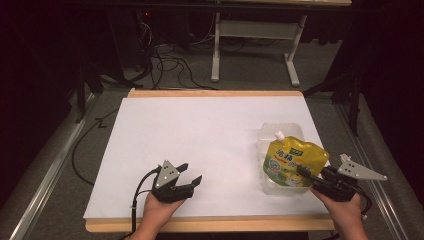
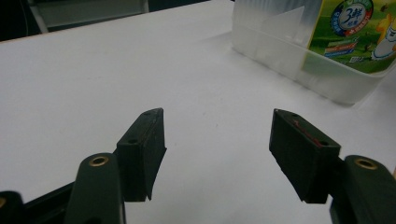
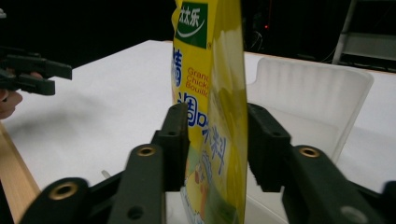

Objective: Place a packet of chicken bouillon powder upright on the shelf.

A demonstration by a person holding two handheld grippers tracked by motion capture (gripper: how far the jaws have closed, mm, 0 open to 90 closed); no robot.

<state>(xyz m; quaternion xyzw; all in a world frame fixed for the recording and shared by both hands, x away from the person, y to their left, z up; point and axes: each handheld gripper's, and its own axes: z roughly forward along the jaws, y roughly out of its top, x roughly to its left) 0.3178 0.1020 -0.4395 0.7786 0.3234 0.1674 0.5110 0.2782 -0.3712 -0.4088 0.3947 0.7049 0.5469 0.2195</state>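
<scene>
Fingers [image 3: 175, 140] of right gripper [image 3: 217, 144] flank upright yellow pouch [image 3: 210, 93] in clear bin [image 1: 270, 187], just loosened; left gripper [image 2: 217, 144] gapes, empty.

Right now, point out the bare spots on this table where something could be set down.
Free: the white sheet between the left gripper and the clear bin, plus the far left corner. Crowded: the near right, where the yellow pouch stands in the bin between the right gripper's jaws.
</scene>
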